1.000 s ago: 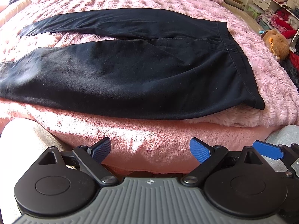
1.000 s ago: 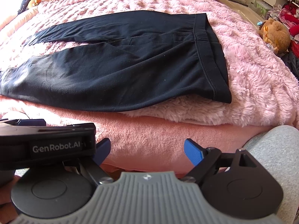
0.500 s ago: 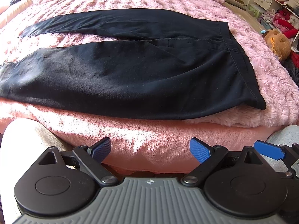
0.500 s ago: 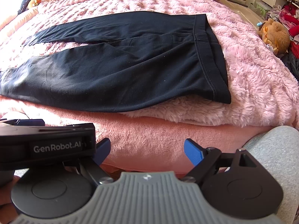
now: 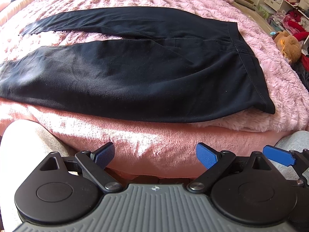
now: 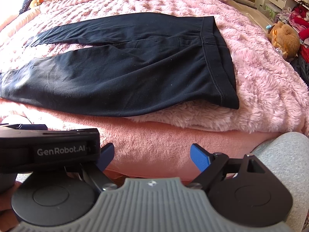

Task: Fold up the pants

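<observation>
You are holding the left gripper (image 5: 155, 155) and right gripper (image 6: 151, 154) low at the bed (image 5: 154, 143) edge, fingers apart, empty. Pants (image 5: 135, 73) are lying flat ahead, long axis left-right, waistband (image 6: 218, 61) nearer your right gripper.

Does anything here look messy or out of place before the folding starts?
Not much on the bed: the black pants lie flat on the pink blanket, legs slightly splayed apart, with both grippers open and off them. The oddity is off to the right, where a brown plush toy lies beside a jumble of clothes.
</observation>
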Demonstrator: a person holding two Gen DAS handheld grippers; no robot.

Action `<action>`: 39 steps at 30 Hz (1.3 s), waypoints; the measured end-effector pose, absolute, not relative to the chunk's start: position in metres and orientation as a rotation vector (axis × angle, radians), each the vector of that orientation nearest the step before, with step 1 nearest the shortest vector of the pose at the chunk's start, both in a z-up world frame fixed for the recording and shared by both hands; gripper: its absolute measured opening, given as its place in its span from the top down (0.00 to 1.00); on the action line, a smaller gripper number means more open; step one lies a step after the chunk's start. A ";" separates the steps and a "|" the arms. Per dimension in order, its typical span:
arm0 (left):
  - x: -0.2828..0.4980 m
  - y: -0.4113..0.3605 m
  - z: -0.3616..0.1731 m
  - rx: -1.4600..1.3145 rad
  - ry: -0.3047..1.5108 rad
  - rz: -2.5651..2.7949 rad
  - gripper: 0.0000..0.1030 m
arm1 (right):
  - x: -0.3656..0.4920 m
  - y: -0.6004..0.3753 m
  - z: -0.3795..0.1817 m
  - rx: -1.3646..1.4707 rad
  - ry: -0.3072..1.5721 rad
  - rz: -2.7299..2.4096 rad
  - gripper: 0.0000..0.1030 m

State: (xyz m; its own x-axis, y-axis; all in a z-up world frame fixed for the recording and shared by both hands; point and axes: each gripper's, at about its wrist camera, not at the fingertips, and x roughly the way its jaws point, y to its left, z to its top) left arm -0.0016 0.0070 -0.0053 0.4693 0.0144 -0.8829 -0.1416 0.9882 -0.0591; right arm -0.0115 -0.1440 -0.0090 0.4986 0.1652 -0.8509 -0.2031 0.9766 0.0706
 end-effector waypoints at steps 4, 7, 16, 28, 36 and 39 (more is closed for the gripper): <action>0.000 0.007 -0.006 -0.135 1.085 0.097 0.00 | -0.012 -0.142 -0.008 -0.056 1.017 0.219 0.20; 0.000 0.008 -0.006 -0.141 1.088 0.099 0.00 | -0.012 -0.141 -0.006 -0.065 1.010 0.218 0.20; 0.001 0.010 -0.007 -0.139 1.085 0.109 0.00 | -0.012 -0.136 -0.007 -0.077 1.003 0.222 0.20; 0.017 0.057 -0.020 -0.407 1.005 0.021 0.25 | 0.010 -0.161 -0.015 0.039 0.914 0.308 0.20; 0.022 0.084 -0.046 -0.568 0.949 0.047 0.34 | 0.042 -0.246 -0.048 0.503 0.893 0.255 0.53; 0.024 0.092 -0.055 -0.632 0.952 0.044 0.38 | 0.051 -0.274 -0.067 0.727 0.902 0.204 0.54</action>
